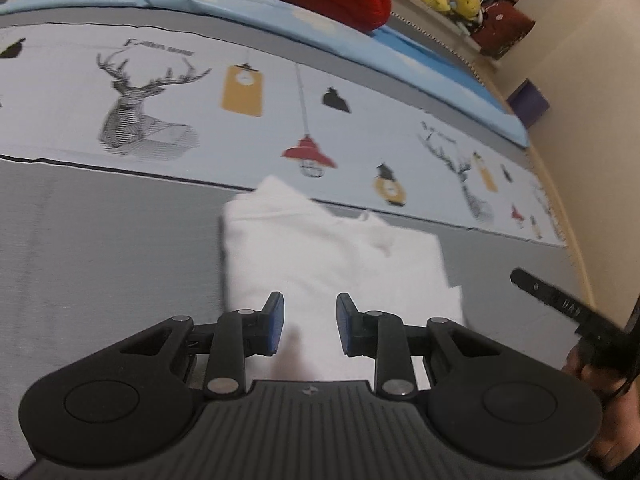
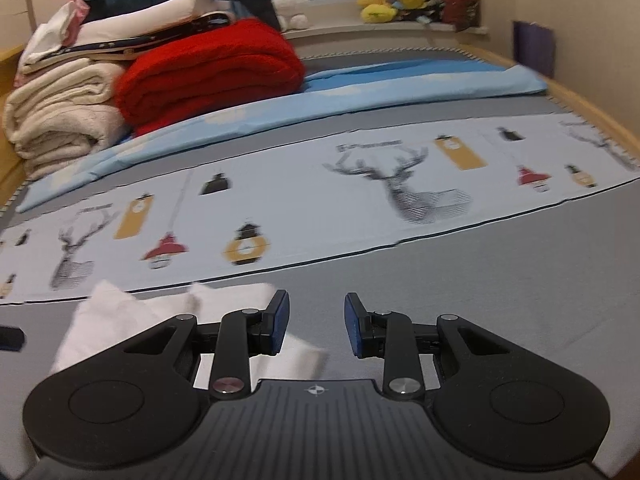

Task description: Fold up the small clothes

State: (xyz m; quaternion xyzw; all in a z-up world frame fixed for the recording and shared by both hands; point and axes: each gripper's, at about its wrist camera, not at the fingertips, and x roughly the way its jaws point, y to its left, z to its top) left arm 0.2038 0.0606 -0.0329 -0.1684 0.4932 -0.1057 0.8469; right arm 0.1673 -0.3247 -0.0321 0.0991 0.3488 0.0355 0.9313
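Note:
A small white garment (image 1: 332,252), folded into a rough rectangle, lies on the grey band of the bed cover (image 1: 100,260). Just above its near edge hovers my left gripper (image 1: 310,302), blue pads apart and nothing between them. In the right wrist view the same garment (image 2: 120,320) sits at the lower left, partly hidden behind the left finger. My right gripper (image 2: 316,300) is open over bare grey cover to the right of the cloth. One of its black fingers (image 1: 560,304) shows at the right edge of the left wrist view, held by a hand.
A folded red blanket (image 2: 208,68) and cream blankets (image 2: 60,120) are stacked at the far left of the bed. A light blue sheet (image 2: 400,80) lies behind the printed strip with deer and lamps. Yellow plush toys (image 2: 392,0) sit on the sill. The wooden bed edge (image 1: 576,240) runs along the right.

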